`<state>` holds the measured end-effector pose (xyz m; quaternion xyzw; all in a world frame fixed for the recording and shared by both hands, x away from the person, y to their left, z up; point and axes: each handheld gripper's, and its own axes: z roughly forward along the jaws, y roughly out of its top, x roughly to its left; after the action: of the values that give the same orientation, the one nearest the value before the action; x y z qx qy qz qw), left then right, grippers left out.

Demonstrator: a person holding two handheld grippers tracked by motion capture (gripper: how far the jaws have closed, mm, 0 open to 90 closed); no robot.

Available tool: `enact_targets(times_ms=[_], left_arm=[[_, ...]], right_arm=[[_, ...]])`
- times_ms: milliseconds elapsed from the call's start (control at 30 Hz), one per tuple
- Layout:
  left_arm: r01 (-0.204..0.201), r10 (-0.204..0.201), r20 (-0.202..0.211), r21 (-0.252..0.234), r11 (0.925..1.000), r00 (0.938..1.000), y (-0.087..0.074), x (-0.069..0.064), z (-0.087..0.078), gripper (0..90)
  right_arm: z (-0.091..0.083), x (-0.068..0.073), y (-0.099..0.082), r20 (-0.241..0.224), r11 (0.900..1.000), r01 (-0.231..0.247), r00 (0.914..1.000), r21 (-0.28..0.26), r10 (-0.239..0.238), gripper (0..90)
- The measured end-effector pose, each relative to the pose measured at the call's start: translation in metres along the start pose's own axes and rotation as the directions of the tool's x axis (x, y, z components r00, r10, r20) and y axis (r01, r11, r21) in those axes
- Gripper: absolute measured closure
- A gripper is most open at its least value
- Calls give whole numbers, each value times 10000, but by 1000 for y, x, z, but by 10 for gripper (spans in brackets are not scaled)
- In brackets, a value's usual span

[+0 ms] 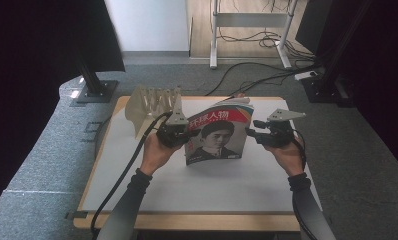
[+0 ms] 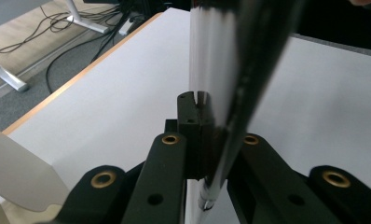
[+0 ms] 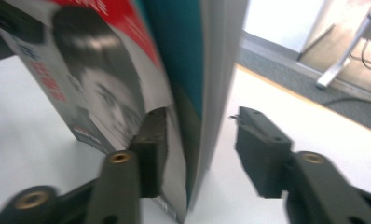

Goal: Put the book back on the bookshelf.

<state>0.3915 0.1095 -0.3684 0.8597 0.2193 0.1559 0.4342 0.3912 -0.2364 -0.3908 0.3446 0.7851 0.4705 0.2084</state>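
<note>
A magazine (image 1: pixel 217 132) with a red title band and a portrait on its cover stands upright near the middle of the white table (image 1: pixel 187 190). My left gripper (image 1: pixel 189 135) is shut on its left edge. In the left gripper view the jaws (image 2: pixel 200 116) pinch the glossy pages (image 2: pixel 221 70) edge-on. My right gripper (image 1: pixel 249 131) is at the magazine's right edge and stands open. In the right gripper view the magazine (image 3: pixel 127 70) lies between the jaws (image 3: pixel 202 140): the left pad (image 3: pixel 151 140) is close against the cover and the right pad (image 3: pixel 258 144) stands well apart from the pages.
A clear plastic rack (image 1: pixel 154 102) stands at the table's back left corner, just behind my left hand; its edge (image 2: pixel 16 172) is in the left gripper view. Cables and desk legs (image 1: pixel 214 35) lie on the floor beyond the table. Black stands flank the table.
</note>
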Motion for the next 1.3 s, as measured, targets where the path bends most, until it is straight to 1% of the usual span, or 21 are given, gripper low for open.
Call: enact_targets(times_ms=[100,200,267,333,400,467,533,633,733,767,867,1000,1100,1167,1233,1267,1300], left_arm=[[34,-34,25,85,10000,10000,0,2,-4,868],[167,-168,75,113,9998,9998,-1,5,-10,869],[281,-281,79,94,9996,9996,-2,7,-14,869],[369,-371,115,118,9992,9992,-3,9,-19,869],[502,-503,140,100,9987,9986,-4,12,-23,869],[686,-688,191,98,9976,9974,-6,15,-27,870],[779,-781,151,109,9969,9968,-7,16,-32,871],[897,-898,61,100,9959,9959,-7,18,-39,871],[959,-959,-31,72,9954,9954,-9,19,-47,871],[970,-970,-43,67,9953,9953,-9,19,-49,871],[1048,-1047,-97,35,9945,9945,-11,20,-56,871],[1171,-1169,-246,50,9931,9928,-14,22,-65,871],[1301,-1299,-292,27,9915,9911,-18,24,-72,871],[1375,-1375,-348,-18,9905,9899,-20,24,-76,871],[1451,-1452,-384,-63,9894,9887,-22,25,-81,871],[1482,-1485,-416,-89,9889,9880,-24,26,-84,871],[1545,-1549,-435,-117,9879,9870,-25,26,-86,871]], right_arm=[[3,-2,-12,164,9997,-115,9998,233,111,385],[7,-3,-25,259,9984,-304,9992,482,292,318],[11,-3,-34,275,9975,-341,9991,623,325,287],[15,-1,-45,392,9960,-353,9987,824,321,264],[19,1,-54,333,9945,-294,9991,1001,261,255],[24,4,-63,286,9924,-294,9993,1197,261,227],[28,7,-70,232,9902,-280,9994,1367,251,198],[32,9,-80,320,9879,-461,9986,1483,418,136],[37,10,-92,420,9843,-693,9971,1620,633,123],[39,10,-97,522,9808,-793,9961,1782,711,96],[43,11,-108,643,9760,-979,9941,1947,869,11],[46,11,-123,858,9706,-1085,9921,2149,919,0],[47,12,-130,1030,9690,-1102,9907,2214,891,0],[49,12,-133,1124,9643,-925,9915,2483,662,0],[50,11,-136,1160,9633,-983,9907,2499,710,0],[51,10,-136,1092,9605,-1009,9912,2593,746,0],[51,11,-136,1121,9599,-1000,9910,2621,727,0]])
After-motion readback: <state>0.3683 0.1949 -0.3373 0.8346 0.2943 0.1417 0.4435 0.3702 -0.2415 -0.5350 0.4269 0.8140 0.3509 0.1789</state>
